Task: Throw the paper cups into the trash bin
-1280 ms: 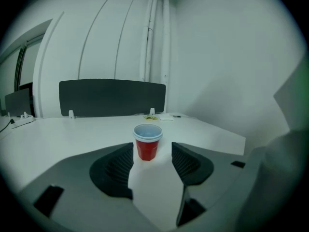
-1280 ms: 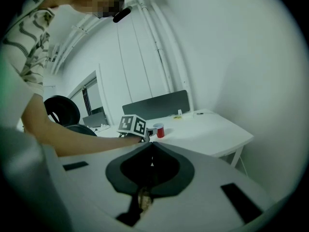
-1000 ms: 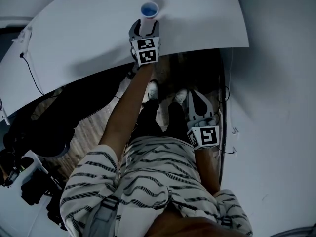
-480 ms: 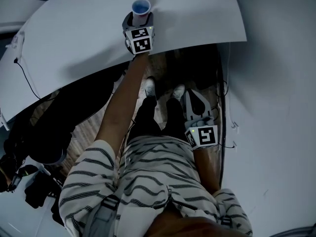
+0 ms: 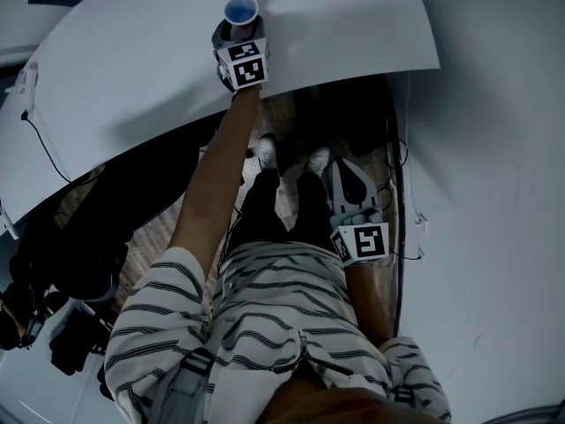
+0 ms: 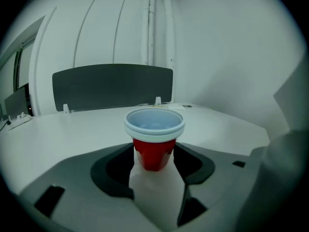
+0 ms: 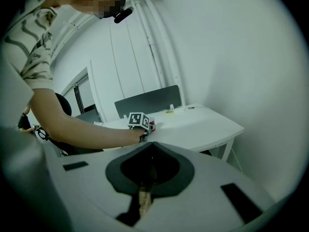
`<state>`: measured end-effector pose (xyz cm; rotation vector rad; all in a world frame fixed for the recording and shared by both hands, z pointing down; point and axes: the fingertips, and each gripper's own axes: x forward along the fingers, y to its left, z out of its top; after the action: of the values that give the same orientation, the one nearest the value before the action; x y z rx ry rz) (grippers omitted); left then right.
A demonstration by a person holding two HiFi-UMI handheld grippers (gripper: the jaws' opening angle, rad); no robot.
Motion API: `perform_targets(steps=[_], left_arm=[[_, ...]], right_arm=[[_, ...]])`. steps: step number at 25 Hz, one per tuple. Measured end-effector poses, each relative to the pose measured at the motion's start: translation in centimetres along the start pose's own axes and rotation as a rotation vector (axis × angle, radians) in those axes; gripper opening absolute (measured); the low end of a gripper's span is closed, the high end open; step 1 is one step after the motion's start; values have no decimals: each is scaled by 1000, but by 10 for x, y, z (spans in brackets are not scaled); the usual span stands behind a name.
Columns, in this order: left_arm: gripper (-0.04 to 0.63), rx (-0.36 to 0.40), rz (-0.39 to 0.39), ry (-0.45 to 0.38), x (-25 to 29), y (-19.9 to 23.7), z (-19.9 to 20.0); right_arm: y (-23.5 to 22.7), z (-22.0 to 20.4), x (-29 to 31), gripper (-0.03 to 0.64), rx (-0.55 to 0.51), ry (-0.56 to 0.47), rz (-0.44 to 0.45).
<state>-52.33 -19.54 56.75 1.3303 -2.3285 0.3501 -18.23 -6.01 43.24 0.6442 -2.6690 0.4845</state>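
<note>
A red paper cup (image 5: 240,11) with a white rim and pale blue inside stands upright on the white table (image 5: 132,69), near its far edge. My left gripper (image 5: 238,32) reaches across the table to it. In the left gripper view the cup (image 6: 154,141) stands between the jaws of the left gripper (image 6: 155,180), which are closing around its lower part; I see no firm squeeze on it. My right gripper (image 5: 347,170) hangs low beside the person's right leg, over the floor. Its jaws meet in a thin slit in the right gripper view (image 7: 146,180), with nothing in them.
A dark grey divider panel (image 6: 111,86) stands along the table's far side. A cable (image 5: 48,126) trails over the table's left edge. Dark chair shapes (image 5: 79,246) sit under the table at the left. A white wall (image 5: 494,193) runs close on the right.
The left gripper has slid forward across the table, so the cup now sits deeper between its jaws. The right gripper has stayed beside the leg.
</note>
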Motion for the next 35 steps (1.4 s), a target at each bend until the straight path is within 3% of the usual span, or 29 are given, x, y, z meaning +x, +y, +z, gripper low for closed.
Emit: perform_targets(steps=[13,23,35], left_arm=[[261,-1,-24,-43,-15,-7,7],[261,49,-70,-91,-48,-30,11],[261,101,-219,-155,-134,-61,43]], right_arm=[[-14,-8,-1,9,34,-4,-42],[-25,-6,-12,9,32,-51,-79],[-8,16,-40,9,20,-138,-142]])
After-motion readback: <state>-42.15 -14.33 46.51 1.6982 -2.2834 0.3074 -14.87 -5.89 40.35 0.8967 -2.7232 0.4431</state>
